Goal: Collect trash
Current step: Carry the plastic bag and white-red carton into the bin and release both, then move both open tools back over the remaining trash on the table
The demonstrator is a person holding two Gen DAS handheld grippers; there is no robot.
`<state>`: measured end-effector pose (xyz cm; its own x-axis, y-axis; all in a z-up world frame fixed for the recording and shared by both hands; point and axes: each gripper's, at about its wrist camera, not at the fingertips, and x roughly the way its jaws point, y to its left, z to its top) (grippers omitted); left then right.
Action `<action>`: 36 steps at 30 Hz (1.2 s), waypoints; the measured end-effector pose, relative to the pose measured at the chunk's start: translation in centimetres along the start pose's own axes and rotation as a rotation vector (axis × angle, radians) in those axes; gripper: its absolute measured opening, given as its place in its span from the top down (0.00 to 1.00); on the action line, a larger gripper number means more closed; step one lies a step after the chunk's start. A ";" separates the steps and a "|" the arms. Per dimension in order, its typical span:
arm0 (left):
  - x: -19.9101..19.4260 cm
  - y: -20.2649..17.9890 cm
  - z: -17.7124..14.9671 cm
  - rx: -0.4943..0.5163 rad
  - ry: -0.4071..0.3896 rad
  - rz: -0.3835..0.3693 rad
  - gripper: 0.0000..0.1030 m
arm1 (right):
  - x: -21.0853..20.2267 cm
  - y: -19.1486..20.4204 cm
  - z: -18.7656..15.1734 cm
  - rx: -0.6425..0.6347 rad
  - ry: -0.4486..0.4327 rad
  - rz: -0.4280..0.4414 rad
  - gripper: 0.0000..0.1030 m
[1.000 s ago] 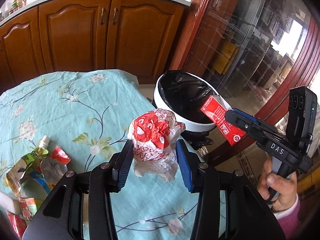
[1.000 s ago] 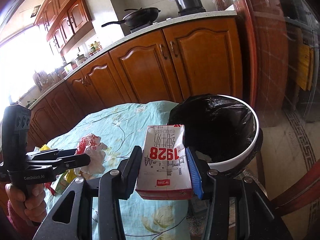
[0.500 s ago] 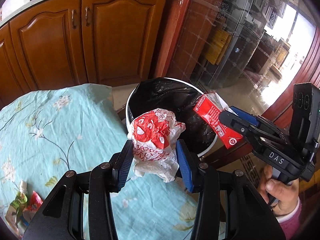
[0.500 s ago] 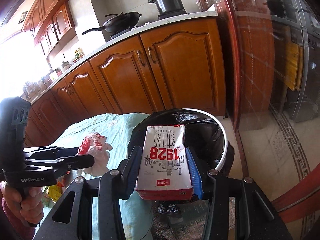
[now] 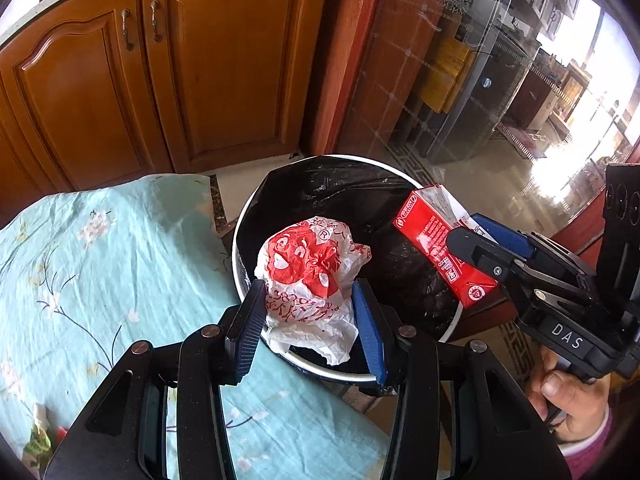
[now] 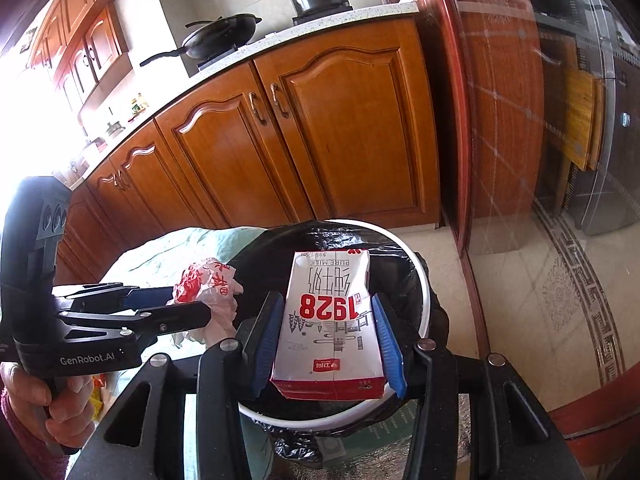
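A white round bin [image 5: 248, 216] lined with a black bag stands on the floor beside the table. My left gripper [image 5: 310, 312] is shut on a crumpled red-and-white plastic bag [image 5: 312, 264], held over the bin's near rim. My right gripper [image 6: 326, 332] is shut on a red-and-white milk carton [image 6: 328, 320], held over the bin [image 6: 416, 264] opening. In the left wrist view the carton [image 5: 436, 236] hangs above the bin's right side. The right wrist view shows the plastic bag [image 6: 208, 284] at the bin's left edge.
A table with a teal floral cloth [image 5: 100, 280] lies left of the bin, with wrappers [image 5: 38, 440] at its lower left corner. Wooden cabinets [image 5: 160, 72] stand behind. A glass door [image 6: 540, 140] and tiled floor [image 6: 540, 280] are on the right. A hand [image 5: 568, 400] holds the right gripper.
Both grippers have moved from over the table toward the bin and now hang above its opening. The plastic bag and the carton stayed clamped throughout.
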<state>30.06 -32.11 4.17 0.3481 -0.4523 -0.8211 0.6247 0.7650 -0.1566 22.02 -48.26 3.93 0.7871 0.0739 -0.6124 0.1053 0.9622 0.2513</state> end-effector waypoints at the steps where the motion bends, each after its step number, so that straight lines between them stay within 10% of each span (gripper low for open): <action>1: 0.2 0.0 0.0 0.002 0.004 0.001 0.59 | 0.1 -0.1 0.0 0.001 0.002 -0.001 0.55; 36: -0.3 -0.2 -0.4 0.000 -0.017 0.008 0.37 | 0.2 -1.6 0.3 0.081 -0.015 0.024 0.53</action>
<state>29.54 -31.90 4.19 0.3648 -0.4540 -0.8129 0.6220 0.7685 -0.1500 22.19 -49.89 3.69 0.7988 0.0918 -0.5945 0.1349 0.9358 0.3257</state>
